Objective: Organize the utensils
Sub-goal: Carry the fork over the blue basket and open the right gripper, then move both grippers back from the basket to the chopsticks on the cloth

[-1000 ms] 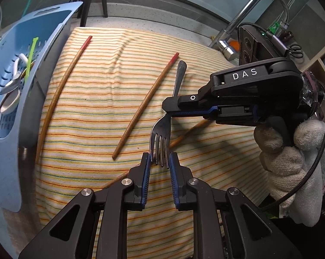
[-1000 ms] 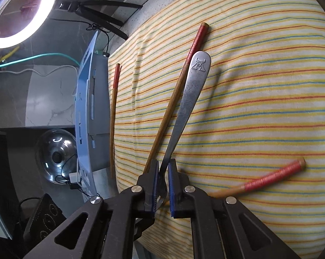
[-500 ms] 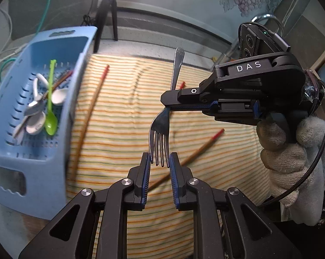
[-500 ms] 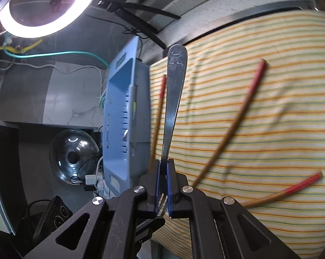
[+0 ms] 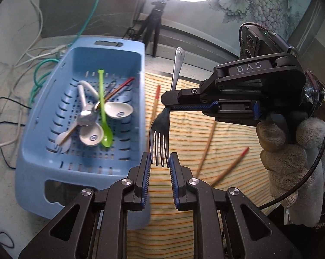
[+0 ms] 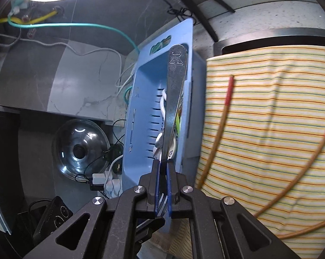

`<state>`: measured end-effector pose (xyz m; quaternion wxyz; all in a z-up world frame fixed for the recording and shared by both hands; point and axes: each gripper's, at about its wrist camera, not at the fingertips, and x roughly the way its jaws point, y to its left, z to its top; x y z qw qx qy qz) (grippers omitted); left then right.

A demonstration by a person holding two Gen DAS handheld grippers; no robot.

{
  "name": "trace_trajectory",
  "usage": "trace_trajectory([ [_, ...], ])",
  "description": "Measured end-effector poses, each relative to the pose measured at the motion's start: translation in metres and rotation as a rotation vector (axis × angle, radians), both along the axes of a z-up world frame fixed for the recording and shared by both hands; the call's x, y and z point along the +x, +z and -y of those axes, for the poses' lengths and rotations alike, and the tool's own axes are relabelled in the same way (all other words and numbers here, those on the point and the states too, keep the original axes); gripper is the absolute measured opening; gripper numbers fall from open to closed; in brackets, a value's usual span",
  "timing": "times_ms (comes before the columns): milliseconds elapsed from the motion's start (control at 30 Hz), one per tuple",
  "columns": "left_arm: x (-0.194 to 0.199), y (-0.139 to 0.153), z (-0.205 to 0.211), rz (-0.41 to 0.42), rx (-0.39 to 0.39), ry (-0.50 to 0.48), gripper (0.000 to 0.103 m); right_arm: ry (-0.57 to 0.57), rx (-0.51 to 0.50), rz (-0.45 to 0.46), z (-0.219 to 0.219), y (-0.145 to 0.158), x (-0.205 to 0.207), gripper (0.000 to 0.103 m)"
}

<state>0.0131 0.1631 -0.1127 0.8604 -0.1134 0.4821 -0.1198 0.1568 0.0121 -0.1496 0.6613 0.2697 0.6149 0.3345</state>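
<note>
Left wrist view: a metal fork (image 5: pixel 162 127) hangs in the air, tines down, handle tilted up and away. The right gripper (image 5: pixel 167 105), held by a gloved hand (image 5: pixel 291 146), pinches the fork at its neck. The left gripper (image 5: pixel 160 161) sits at the tines, one finger on each side; its jaws look pressed against the outer tines, though true contact is hard to confirm. Left of the fork is a blue basket (image 5: pixel 43 142) holding white spoons, a green spoon (image 5: pixel 104 116) and other utensils. Under and right of the fork lies a striped cloth (image 5: pixel 205 133) with chopsticks (image 5: pixel 207 146) on it.

Right wrist view: the right gripper (image 6: pixel 162 179) has its jaws closed on the fork (image 6: pixel 173 99), whose handle points up toward the basket (image 6: pixel 138 129). A chopstick (image 6: pixel 218 129) lies on the cloth (image 6: pixel 270 129) beside the basket.

Likely step: carrying the fork into the basket. To do it well, both grippers should travel together, keep the tines clear of the near wall, lower the fork over the spoons, then let go low.
</note>
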Motion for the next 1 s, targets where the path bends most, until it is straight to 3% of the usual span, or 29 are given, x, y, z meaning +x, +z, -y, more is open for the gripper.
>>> trace_trajectory([
  [300,0.011,-0.013,-0.025,-0.036,0.002,0.042,0.016,0.057,-0.054,0.01,-0.039,-0.01,0.009,0.006],
  [533,0.015,-0.014,-0.029,-0.045,0.014,0.057,0.017,0.116,-0.182,0.097,-0.057,-0.007,0.012,0.012],
  [600,0.016,-0.014,-0.03,-0.05,0.019,0.071,0.021,0.132,-0.219,0.116,-0.061,-0.007,0.011,0.02],
  [633,0.016,-0.014,-0.031,-0.052,0.017,0.08,0.029,0.136,-0.22,0.129,-0.062,-0.005,0.011,0.023],
  [700,0.016,-0.015,-0.032,-0.052,0.013,0.092,0.031,0.148,-0.239,0.173,-0.063,0.001,0.01,0.039],
  [767,0.016,-0.014,-0.034,-0.054,0.015,0.102,0.033,0.155,-0.267,0.239,-0.063,0.01,0.009,0.046],
  [1000,0.01,-0.009,-0.033,-0.044,0.009,0.135,0.036,0.204,-0.272,0.341,-0.056,0.028,0.004,0.047],
])
